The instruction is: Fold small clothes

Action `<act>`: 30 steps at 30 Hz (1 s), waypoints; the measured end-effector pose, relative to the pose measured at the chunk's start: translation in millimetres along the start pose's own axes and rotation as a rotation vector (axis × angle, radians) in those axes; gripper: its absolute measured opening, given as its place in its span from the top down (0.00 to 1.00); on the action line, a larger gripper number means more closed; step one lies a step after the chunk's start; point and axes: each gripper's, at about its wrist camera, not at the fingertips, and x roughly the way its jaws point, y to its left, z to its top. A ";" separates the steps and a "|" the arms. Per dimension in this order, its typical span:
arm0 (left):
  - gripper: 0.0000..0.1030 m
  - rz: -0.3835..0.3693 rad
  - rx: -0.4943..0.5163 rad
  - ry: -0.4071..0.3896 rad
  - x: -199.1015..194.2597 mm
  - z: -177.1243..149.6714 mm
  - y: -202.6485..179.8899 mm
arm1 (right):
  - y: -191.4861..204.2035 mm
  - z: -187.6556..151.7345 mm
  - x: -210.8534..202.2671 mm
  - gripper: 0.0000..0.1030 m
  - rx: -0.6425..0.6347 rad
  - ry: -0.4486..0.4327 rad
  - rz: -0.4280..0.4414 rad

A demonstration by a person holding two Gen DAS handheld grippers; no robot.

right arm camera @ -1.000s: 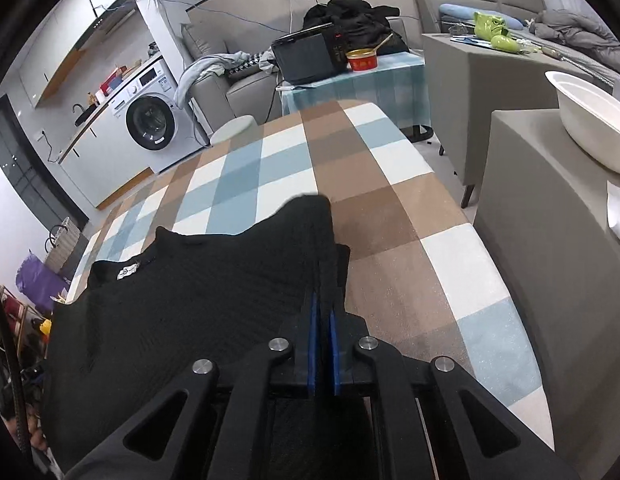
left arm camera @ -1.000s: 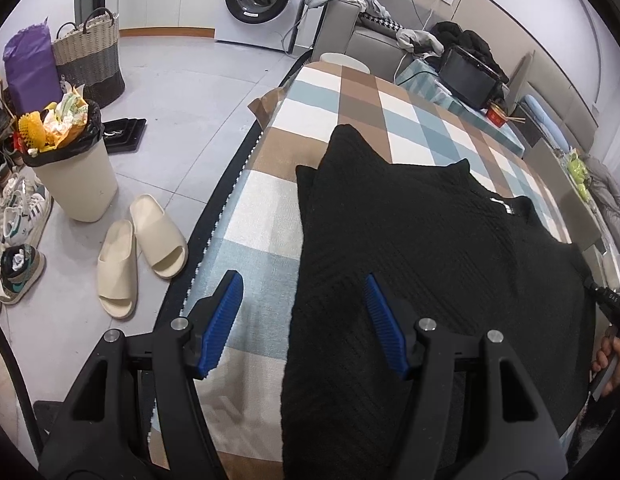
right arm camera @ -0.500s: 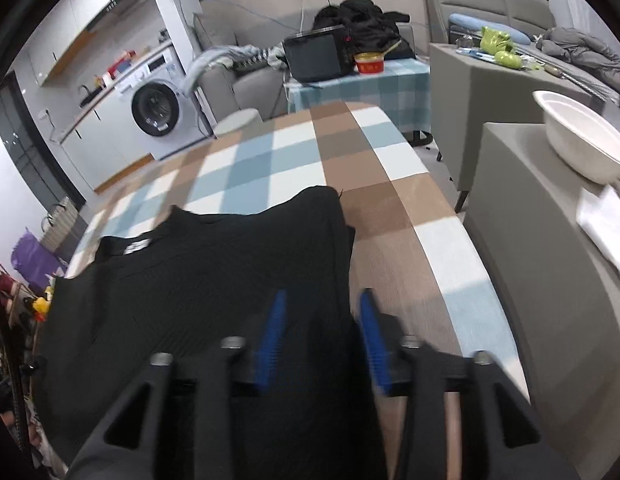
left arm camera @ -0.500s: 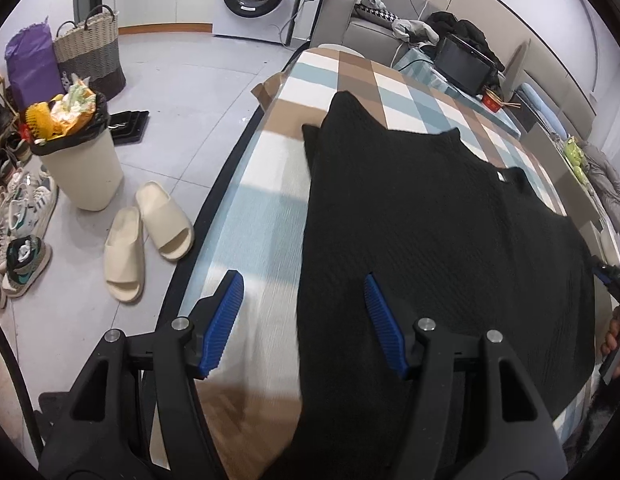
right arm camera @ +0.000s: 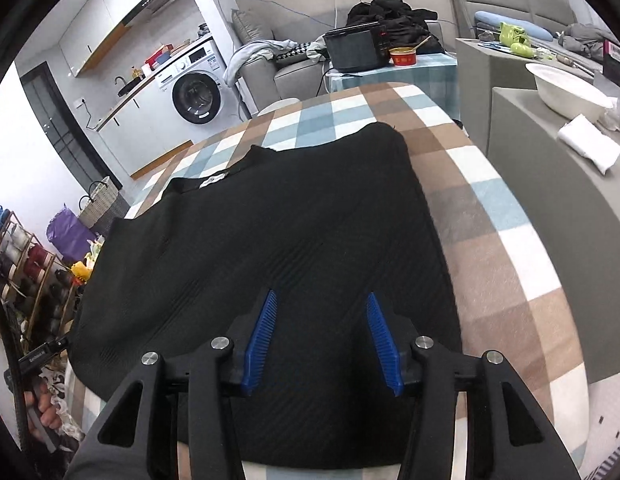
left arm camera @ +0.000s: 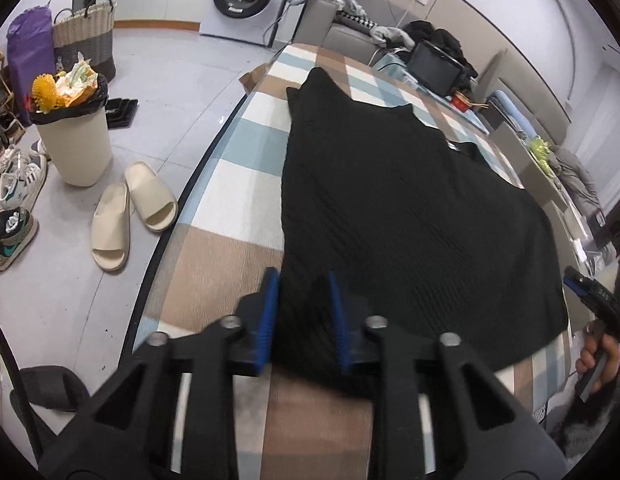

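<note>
The jaws of the left gripper (left arm camera: 302,320) are closing, narrow now, with the near left corner of the black knit garment (left arm camera: 390,200) bunched up between the blue pads; whether the pads already press on the cloth cannot be told. The jaws of the right gripper (right arm camera: 322,340) are opening, about half spread, and hang over the garment's near right part with cloth under them but nothing pinched.

The garment lies flat on the checked surface (left arm camera: 238,184), covering most of it. Its long axis runs away from both grippers: hem nearest the person, neckline with its small white label (right arm camera: 214,178) at the far end. It is well inside the surface on the right side and close to the surface's edge on the left.

What the coming move turns on is that the hem corner lies straight ahead of and inside the left jaws, while the right jaws stand further in from the garment's right edge (right arm camera: 430,220), which lies to their right. So the left hand is the nearer to a usable grip. The right hand probably has to shift outward or drop onto the hem before both can lift and carry the near end toward the neckline.
</note>
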 end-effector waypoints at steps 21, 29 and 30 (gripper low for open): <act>0.49 0.065 -0.031 0.035 9.4 -0.9 -10.2 | 34.1 -4.5 10.8 0.47 -0.070 0.052 0.100; 0.95 0.065 0.017 -0.025 -4.3 -5.2 -15.3 | 39.3 -5.3 17.6 0.47 -0.081 0.071 0.102; 0.95 0.072 0.006 -0.021 -5.2 -6.4 -12.3 | 39.7 -5.6 18.2 0.47 -0.085 0.072 0.103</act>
